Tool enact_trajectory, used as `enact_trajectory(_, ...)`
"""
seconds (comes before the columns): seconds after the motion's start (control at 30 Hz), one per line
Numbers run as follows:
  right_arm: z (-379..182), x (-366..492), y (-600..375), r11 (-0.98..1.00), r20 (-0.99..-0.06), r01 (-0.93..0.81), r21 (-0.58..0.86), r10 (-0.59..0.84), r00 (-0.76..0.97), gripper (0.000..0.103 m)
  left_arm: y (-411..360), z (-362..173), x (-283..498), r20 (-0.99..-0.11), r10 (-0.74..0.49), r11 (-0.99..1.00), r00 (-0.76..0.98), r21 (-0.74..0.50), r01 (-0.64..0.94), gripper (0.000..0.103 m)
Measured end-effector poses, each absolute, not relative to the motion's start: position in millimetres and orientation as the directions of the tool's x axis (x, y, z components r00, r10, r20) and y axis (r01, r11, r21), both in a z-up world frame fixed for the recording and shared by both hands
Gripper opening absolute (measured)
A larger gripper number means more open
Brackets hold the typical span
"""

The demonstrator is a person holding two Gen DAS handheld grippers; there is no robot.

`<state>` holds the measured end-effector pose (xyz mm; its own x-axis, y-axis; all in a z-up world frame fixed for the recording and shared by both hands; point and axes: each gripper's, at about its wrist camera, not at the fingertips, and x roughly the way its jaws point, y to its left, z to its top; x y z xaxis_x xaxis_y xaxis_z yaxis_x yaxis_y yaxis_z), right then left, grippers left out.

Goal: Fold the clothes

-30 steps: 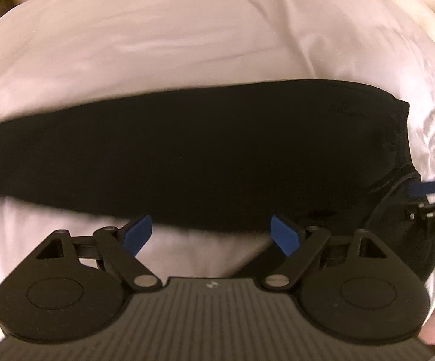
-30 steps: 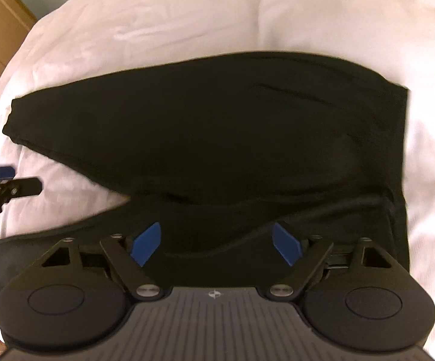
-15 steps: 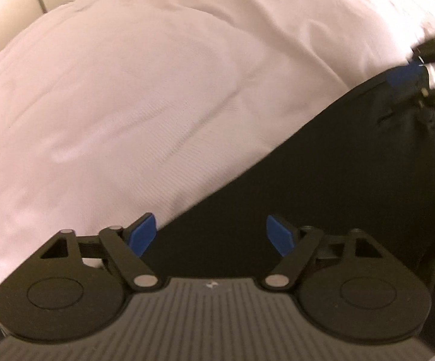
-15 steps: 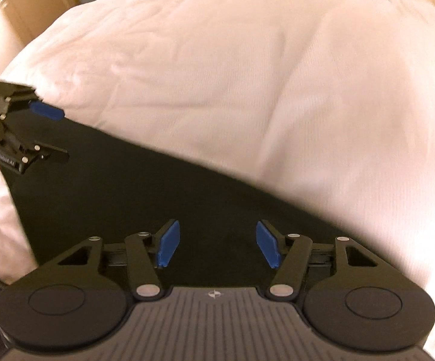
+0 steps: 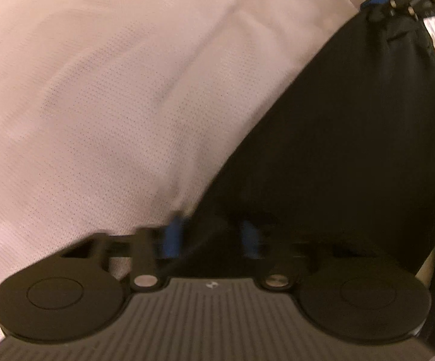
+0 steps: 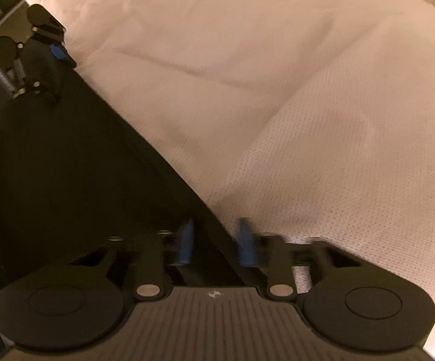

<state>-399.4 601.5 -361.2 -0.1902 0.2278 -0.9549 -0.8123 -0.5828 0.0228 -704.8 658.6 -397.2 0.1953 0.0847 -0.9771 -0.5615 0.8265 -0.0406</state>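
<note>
On the white bedding (image 5: 103, 96) lies a black garment (image 5: 352, 138), spread flat, its long edge running diagonally across both wrist views. Both tools point steeply down at that edge, one at each end. The left gripper (image 5: 211, 236) has just been closing, and its blue pads sit close together with dark cloth between them at the garment's border; motion blur keeps me from saying how much cloth is caught. The right gripper (image 6: 215, 239) has likewise just been closing, its pads drawn in on either side of the black hem where it meets the sheet. Each also shows at the far corner of the other's view, down on the cloth. I judge this to be the pinch before a fold is lifted. The main risk is a shallow bite: if only the hem's very edge is held, it may slip out on the lift and leave one end sagging. The pads may also nip the soft bedding along with the garment, dragging the sheet up. Uneven lifting would skew the fold line.
</note>
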Motion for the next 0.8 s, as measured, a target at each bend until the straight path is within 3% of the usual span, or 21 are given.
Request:
enact_trajectory(0.07, -357, -399, 601, -0.585, -0.951, -0.811, 0.014, 0.242, -0.191, 0.001, 649, -388, -705, -0.972, 0.148, 0.827, 0.183, 0.020, -0.562, 0.003)
enact_trajectory(0.23, -327, -411, 556, -0.567, -0.907, -0.816, -0.111, 0.394, -0.151, 0.000, 583, -328, -721, -0.900, 0.378, 0.734, 0.217, 0.149, -0.662, 0.002)
enact_trajectory(0.37, -294, -423, 480, -0.530, -0.844, -0.819, -0.220, 0.525, -0.113, 0.000, 485, -275, -743, -0.855, 0.452, 0.637, 0.254, 0.110, -0.763, 0.002)
enact_trajectory(0.5, -271, -439, 375, -0.486, -0.811, -0.827, -0.283, 0.581, -0.064, 0.000, 371, -263, -750, -0.898, 0.363, 0.553, 0.249, -0.008, -0.833, 0.002)
enact_trajectory(0.6, -277, -452, 297, -0.479, -0.845, -0.833, -0.277, 0.534, -0.027, 0.000, 308, -294, -745, -0.950, 0.213, 0.456, 0.228, -0.110, -0.883, 0.005)
enact_trajectory(0.67, -300, -458, 262, -0.467, -0.906, -0.857, -0.219, 0.424, 0.001, 0.001, 279, -321, -741, -0.973, 0.119, 0.392, 0.196, -0.135, -0.910, 0.008)
enact_trajectory(0.7, -312, -459, 249, -0.455, -0.929, -0.870, -0.191, 0.371, 0.009, 0.009, 268, -330, -739, -0.980, 0.085, 0.371, 0.182, -0.138, -0.918, 0.012)
enact_trajectory(0.77, -332, -459, 229, -0.428, -0.966, -0.893, -0.136, 0.257, 0.024, 0.013, 254, -332, -741, -0.976, 0.059, 0.334, 0.209, -0.178, -0.926, 0.016)
enact_trajectory(0.8, -334, -455, 224, -0.397, -0.972, -0.911, -0.111, 0.235, 0.016, 0.026, 252, -327, -744, -0.967, 0.065, 0.299, 0.246, -0.217, -0.929, 0.023)
